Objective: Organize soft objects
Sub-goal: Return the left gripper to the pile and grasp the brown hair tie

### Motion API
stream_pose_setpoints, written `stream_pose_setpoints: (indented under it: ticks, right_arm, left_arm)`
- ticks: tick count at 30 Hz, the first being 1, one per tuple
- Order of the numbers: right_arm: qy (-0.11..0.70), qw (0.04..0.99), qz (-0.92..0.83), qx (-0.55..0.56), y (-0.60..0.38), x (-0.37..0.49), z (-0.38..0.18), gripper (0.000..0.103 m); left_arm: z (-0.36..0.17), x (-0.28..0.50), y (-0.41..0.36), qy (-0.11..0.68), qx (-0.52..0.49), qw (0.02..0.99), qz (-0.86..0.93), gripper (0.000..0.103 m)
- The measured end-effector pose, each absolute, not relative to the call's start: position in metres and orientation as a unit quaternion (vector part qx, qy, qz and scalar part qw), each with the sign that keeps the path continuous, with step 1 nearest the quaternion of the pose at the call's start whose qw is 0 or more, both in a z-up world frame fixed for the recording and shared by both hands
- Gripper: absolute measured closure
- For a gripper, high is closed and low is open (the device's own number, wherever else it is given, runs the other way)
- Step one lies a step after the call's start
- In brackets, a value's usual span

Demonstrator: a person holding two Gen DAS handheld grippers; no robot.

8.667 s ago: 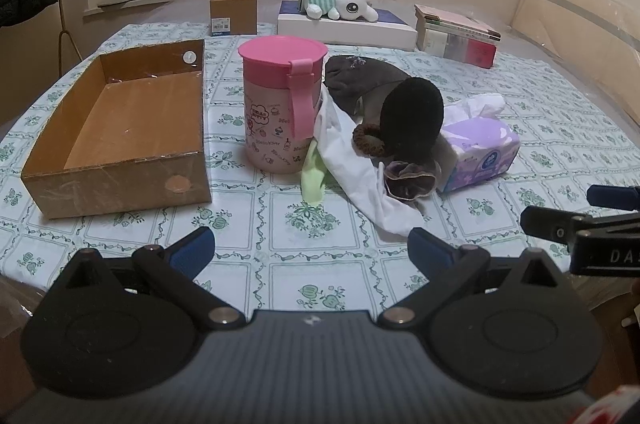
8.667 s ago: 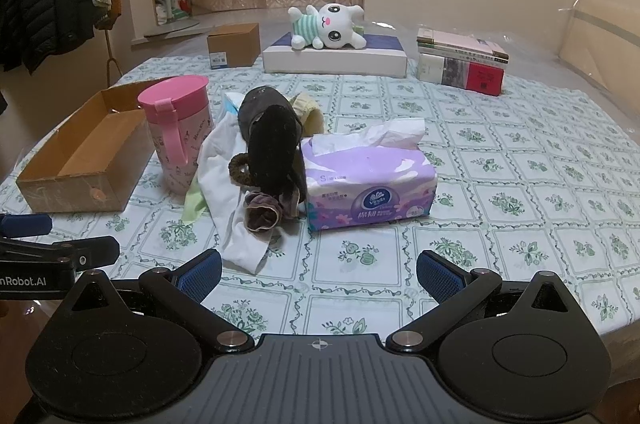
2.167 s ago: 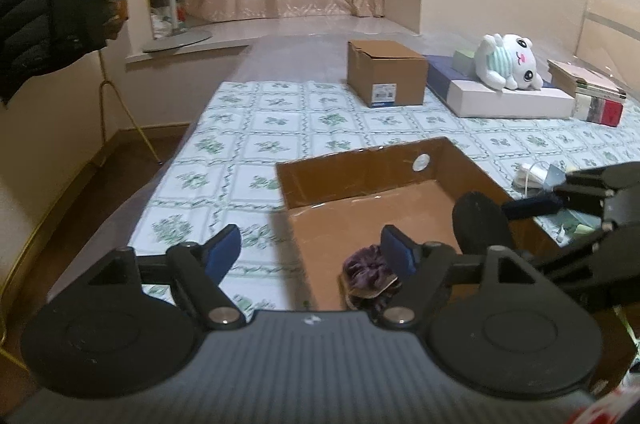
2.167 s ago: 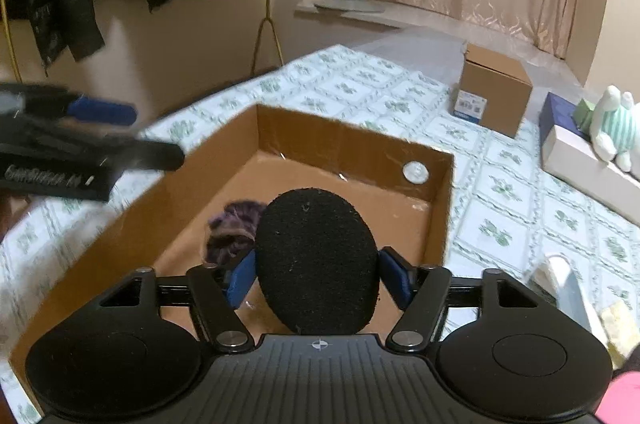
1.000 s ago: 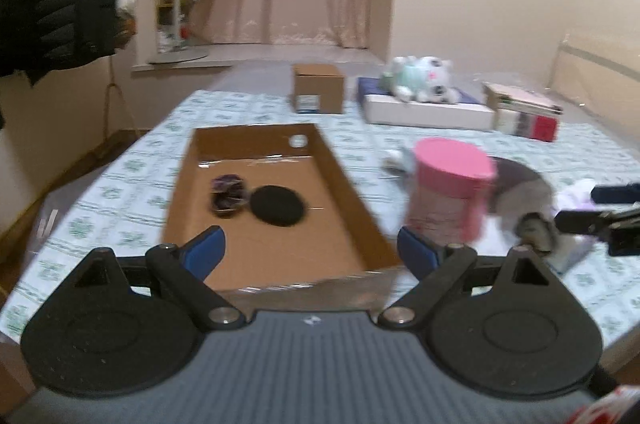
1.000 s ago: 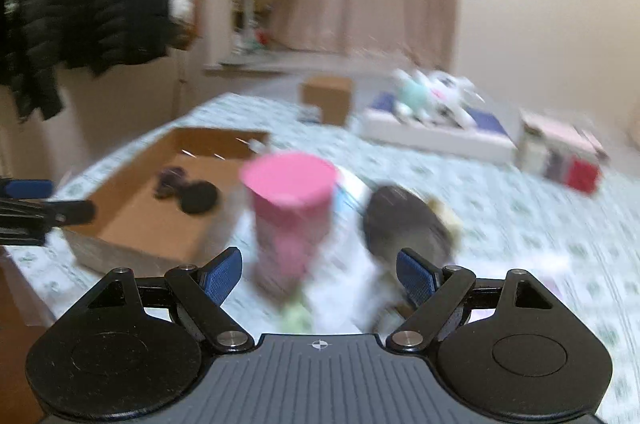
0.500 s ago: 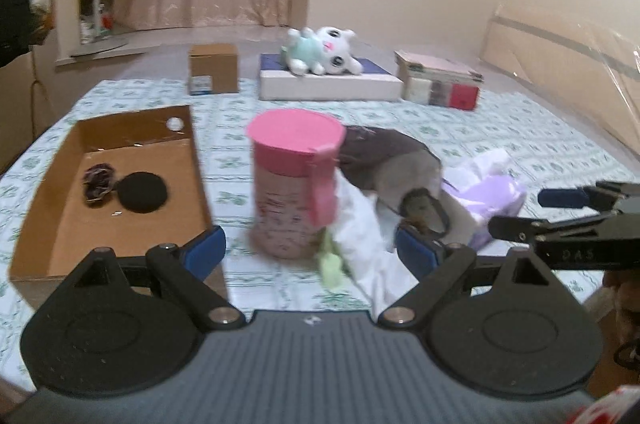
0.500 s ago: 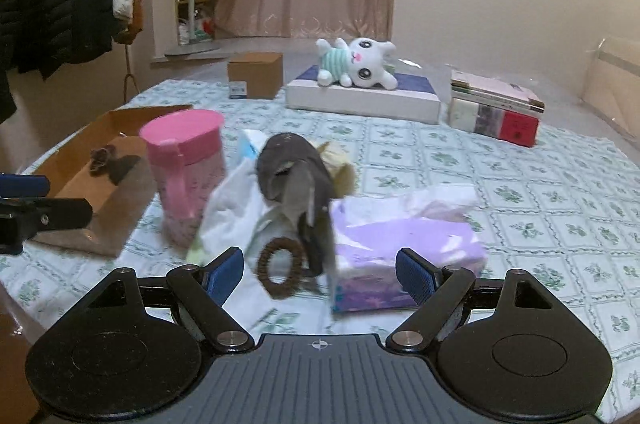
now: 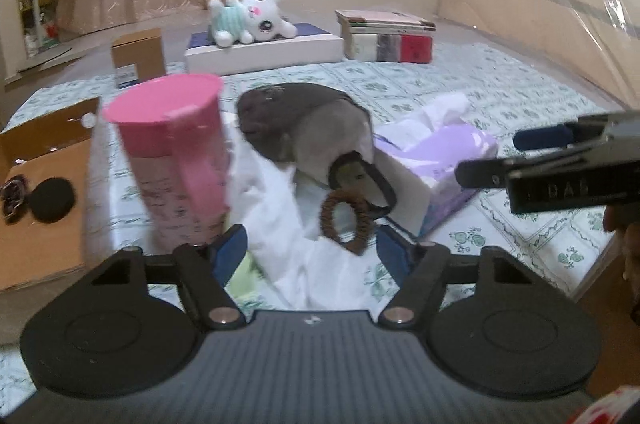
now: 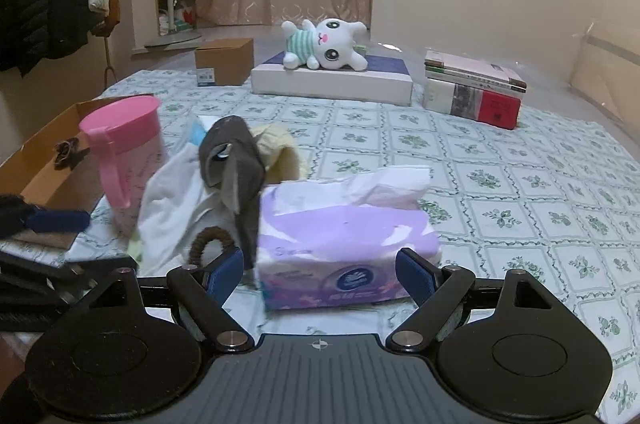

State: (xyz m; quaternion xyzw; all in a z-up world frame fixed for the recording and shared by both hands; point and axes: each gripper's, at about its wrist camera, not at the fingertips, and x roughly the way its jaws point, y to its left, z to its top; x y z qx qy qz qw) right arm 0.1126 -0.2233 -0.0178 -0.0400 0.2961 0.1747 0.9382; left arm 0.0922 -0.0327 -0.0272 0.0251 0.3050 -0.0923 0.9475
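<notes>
Brown hair tie point(image 9: 346, 222) stands tilted on the white cloth point(image 9: 280, 224), its loop facing the left gripper point(image 9: 312, 250) at twelve o'clock. That gripper's jaws have just been narrowing, nothing gripped. Right gripper point(image 10: 320, 274), angled down, gapes wide at the tissue pack point(image 10: 344, 236).

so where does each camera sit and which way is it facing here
Left wrist: on the left gripper, looking down its open fingers at the brown hair tie and pink cup; the right gripper juts in from the right.
Right wrist: on the right gripper, open, facing the tissue pack; the left gripper crosses its lower left.
Both show the plush rabbit and cardboard box.
</notes>
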Motion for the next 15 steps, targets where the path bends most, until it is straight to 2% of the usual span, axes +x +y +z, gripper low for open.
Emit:
stream_pose_setpoints:
  ticks: [5, 15]
  right_arm:
    - [0.296, 0.937, 0.182, -0.043, -0.228, 0.125, -0.020, 0.019]
    - [0.295, 0.935, 0.192, -0.044, -0.232, 0.144, -0.023, 0.020]
  left_arm:
    - [-0.041, 0.111, -0.057, 0.304, 0.050, 0.946, -0.102, 0.047]
    - [-0.068, 0.144, -0.081, 0.322, 0.089, 0.938, -0.099, 0.056]
